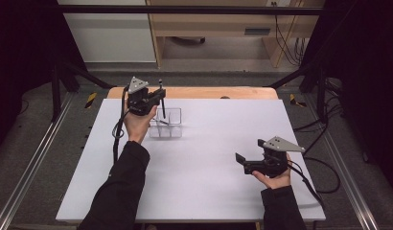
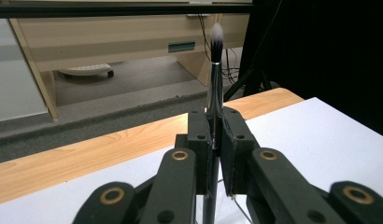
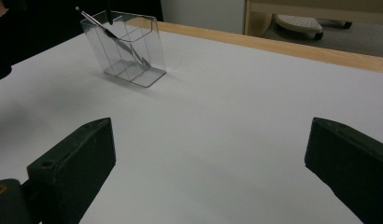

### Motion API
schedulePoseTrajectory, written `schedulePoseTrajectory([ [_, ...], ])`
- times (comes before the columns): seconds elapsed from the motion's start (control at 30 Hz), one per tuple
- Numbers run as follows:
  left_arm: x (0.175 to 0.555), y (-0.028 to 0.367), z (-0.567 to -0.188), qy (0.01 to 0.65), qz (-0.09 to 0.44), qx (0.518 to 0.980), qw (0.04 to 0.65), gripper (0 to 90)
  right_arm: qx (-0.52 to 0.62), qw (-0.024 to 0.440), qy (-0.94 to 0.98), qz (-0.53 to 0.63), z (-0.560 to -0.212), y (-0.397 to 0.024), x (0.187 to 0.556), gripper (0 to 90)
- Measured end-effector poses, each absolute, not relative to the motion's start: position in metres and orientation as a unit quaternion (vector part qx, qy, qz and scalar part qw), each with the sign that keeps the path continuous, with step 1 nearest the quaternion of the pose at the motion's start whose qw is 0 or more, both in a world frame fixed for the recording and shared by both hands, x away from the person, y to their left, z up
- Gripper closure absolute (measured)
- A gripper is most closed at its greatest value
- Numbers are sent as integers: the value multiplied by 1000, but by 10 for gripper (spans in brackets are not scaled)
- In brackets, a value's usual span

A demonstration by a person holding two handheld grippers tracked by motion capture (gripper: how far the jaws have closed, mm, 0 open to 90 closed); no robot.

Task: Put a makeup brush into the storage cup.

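Dropping the makeup brush (image 2: 214, 88) into the clear organizer (image 1: 166, 123)

My left gripper (image 1: 158, 97) is clamped on it, organizer right below; I'd keep it upright and lower slowly past the tool (image 3: 112, 37) already inside. Right gripper (image 3: 208, 154) hangs wide open.

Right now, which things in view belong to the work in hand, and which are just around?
In the job:
- makeup brush, clamped in left gripper
- clear organizer
- thin tool leaning inside it

Just around:
- open right gripper, holding nothing
- wooden desk beyond the table
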State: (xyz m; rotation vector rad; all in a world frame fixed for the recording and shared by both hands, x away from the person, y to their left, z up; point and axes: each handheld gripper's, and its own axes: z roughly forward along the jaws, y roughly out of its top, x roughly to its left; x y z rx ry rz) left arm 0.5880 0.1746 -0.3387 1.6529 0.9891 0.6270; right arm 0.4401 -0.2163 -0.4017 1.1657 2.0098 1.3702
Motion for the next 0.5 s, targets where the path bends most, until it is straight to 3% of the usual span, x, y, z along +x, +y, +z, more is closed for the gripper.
schedulePoseTrajectory([
  [0.5,594,169,-353,418,268,705,507,831,421,219,727,496,-402,-216,440,26],
])
